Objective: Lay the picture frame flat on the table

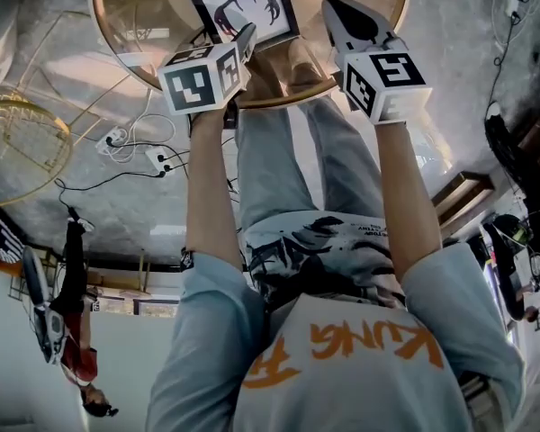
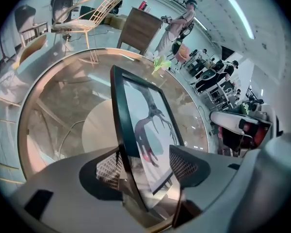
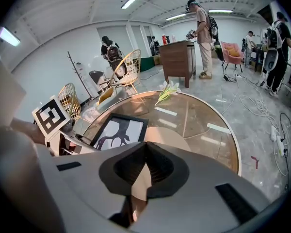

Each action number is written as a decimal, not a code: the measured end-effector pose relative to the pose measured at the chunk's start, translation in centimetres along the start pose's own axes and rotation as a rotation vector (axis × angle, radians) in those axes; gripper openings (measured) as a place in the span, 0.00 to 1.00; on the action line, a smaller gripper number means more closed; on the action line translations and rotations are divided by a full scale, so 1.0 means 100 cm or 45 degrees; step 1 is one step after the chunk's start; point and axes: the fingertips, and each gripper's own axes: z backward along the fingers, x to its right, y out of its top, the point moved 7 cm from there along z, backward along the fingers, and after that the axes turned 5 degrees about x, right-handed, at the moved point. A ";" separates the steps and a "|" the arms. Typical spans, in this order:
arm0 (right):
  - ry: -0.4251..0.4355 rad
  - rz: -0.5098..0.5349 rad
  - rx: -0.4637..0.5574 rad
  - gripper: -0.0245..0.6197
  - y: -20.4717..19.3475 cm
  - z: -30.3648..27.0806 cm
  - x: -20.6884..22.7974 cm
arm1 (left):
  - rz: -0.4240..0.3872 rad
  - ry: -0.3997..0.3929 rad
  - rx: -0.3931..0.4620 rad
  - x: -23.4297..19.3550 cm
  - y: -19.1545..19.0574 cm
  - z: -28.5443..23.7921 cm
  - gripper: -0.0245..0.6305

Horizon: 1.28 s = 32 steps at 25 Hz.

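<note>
Picture frame [image 2: 144,125]: standing on edge, glass desk [image 2: 63,106], 12 o'clock in head view. Likely light, rigid, glazed, fragile; grip the black border. Left claw [image 2: 146,169] spread astride its edge. Right claw [image 3: 144,165] pressed together, empty.

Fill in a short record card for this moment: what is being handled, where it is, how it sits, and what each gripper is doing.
Object: picture frame, black rim, antler print
Place: round glass table
Pose: tilted up on an edge, not flat
Left gripper: fingers apart, one on each side of the frame's near edge
Right gripper: fingers together, empty, near the table's rim
Task state: frame not yet laid down
</note>
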 end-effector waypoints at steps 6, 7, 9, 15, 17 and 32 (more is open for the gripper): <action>0.013 -0.001 0.007 0.03 0.001 0.004 -0.015 | 0.068 0.032 0.018 -0.014 -0.012 0.015 0.49; 0.016 0.001 0.009 0.03 0.002 0.005 -0.018 | 0.075 0.027 0.026 -0.015 -0.013 0.018 0.49; 0.023 0.007 0.015 0.03 0.003 0.008 -0.024 | 0.084 0.010 0.050 -0.014 -0.013 0.026 0.49; 0.064 0.059 0.049 0.03 0.016 0.029 -0.042 | 0.115 -0.042 0.254 0.010 -0.010 0.066 0.17; 0.071 0.074 0.058 0.03 0.019 0.040 -0.044 | 0.155 -0.085 0.313 0.026 -0.012 0.080 0.10; 0.112 0.210 0.207 0.03 0.086 0.157 -0.039 | 0.201 -0.389 0.904 0.163 0.013 0.201 0.07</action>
